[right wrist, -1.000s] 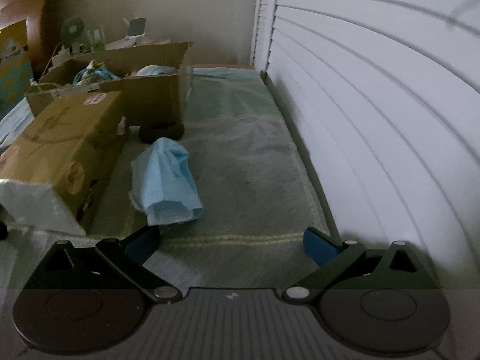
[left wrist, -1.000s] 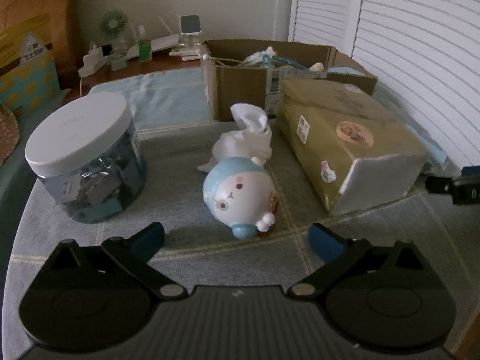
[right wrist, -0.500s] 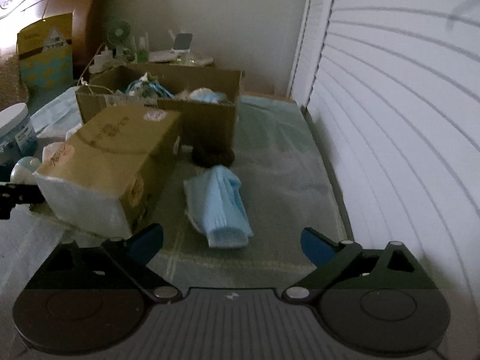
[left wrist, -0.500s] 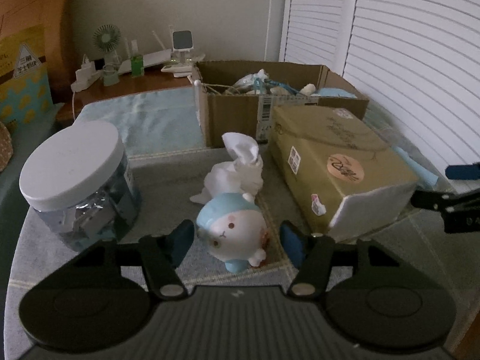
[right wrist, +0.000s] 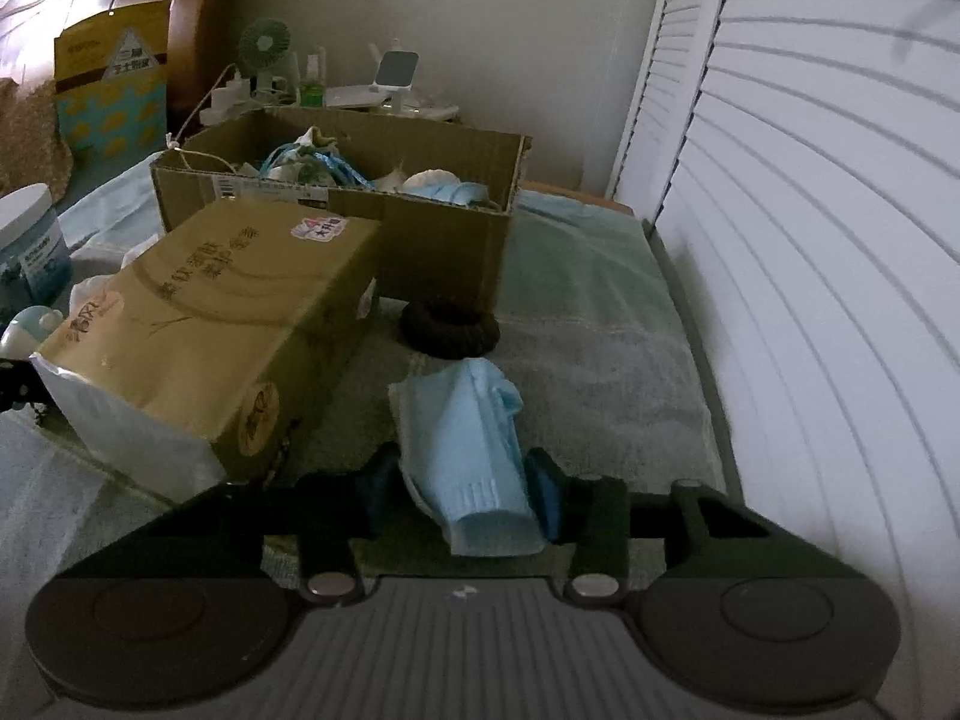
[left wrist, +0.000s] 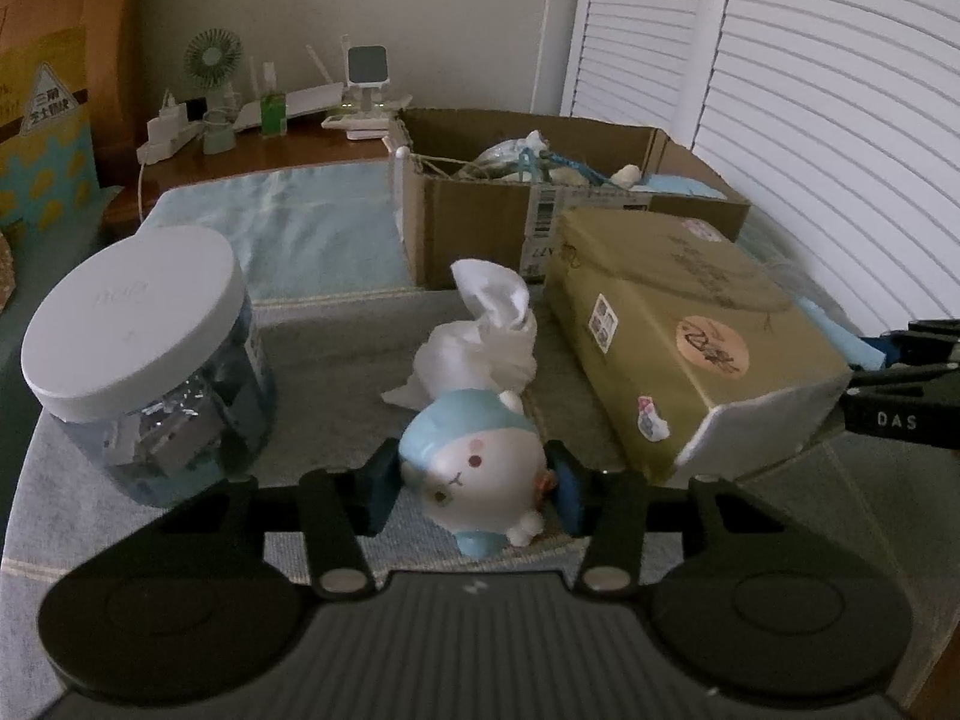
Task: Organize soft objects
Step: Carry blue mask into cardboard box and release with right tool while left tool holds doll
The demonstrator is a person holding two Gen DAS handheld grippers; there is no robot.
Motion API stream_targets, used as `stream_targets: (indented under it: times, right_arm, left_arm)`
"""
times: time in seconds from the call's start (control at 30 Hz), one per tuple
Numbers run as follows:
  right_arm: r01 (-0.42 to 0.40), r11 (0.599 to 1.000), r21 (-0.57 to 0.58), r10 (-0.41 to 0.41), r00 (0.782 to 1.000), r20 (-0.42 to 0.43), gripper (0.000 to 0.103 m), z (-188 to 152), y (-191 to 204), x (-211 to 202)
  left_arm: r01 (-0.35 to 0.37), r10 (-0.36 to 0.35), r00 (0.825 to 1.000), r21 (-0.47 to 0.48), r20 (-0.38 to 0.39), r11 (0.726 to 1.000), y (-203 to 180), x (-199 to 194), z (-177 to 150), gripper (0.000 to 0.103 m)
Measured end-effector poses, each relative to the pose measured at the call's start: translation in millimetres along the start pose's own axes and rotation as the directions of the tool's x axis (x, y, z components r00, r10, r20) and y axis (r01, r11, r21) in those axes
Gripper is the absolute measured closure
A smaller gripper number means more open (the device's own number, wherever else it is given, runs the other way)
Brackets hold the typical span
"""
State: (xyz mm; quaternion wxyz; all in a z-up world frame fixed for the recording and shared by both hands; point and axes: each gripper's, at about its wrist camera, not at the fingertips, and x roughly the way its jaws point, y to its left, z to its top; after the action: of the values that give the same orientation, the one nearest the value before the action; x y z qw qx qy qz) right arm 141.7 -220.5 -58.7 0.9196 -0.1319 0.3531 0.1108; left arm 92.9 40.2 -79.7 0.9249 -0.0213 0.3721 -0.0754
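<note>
My left gripper (left wrist: 474, 495) is shut on a round blue-and-white squishy toy (left wrist: 474, 477), its blue pads pressing both sides. A white crumpled tissue (left wrist: 483, 342) lies just behind the toy. My right gripper (right wrist: 459, 495) is shut on a light blue folded sock (right wrist: 474, 450) lying on the grey mat. A black hair scrunchie (right wrist: 450, 329) lies beyond the sock. An open cardboard box (left wrist: 480, 222) with soft items inside stands at the back; it also shows in the right wrist view (right wrist: 444, 252).
A tan tissue pack (left wrist: 678, 336) lies between the two grippers, also in the right view (right wrist: 210, 324). A clear jar with a white lid (left wrist: 138, 354) stands at left. A white shuttered door (right wrist: 810, 240) runs along the right. A desk with a fan (left wrist: 213, 60) is behind.
Both grippers moved forward and closed: the left around the squishy toy, the right around the blue sock. Both were wide open one second ago.
</note>
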Motion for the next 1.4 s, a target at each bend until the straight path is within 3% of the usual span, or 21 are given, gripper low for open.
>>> stream_targets:
  times: [0.17,0.47,0.8,1.1,1.4]
  right_arm:
    - [-0.001,1.000,0.023,0.001,1.000,0.004,0.065,1,-2,-5]
    - [0.012,0.999,0.046,-0.013,1.000,0.026,0.066,5,-3,-27]
    - [0.015,0.998,0.060,-0.019,0.998,0.058,0.066,17,0,-55]
    - [-0.018,1.000,0.025,0.014,0.992,0.128,0.066,64,11,-67]
    - [-0.048,0.999,-0.003,0.048,0.989,0.139,0.066,127,20,-23]
  left_arm:
    - [0.000,0.000,1.000,0.022,0.002,1.000,-1,-1,1,0.056]
    - [0.027,-0.028,1.000,0.106,0.010,0.994,-3,-15,5,0.057]
    - [0.121,-0.119,0.993,0.207,-0.022,0.971,-7,-44,3,0.057]
    - [0.163,-0.162,0.986,0.247,-0.022,0.955,-2,-66,-3,0.057]
    - [0.151,-0.155,0.988,0.219,0.000,0.964,11,-68,2,0.057]
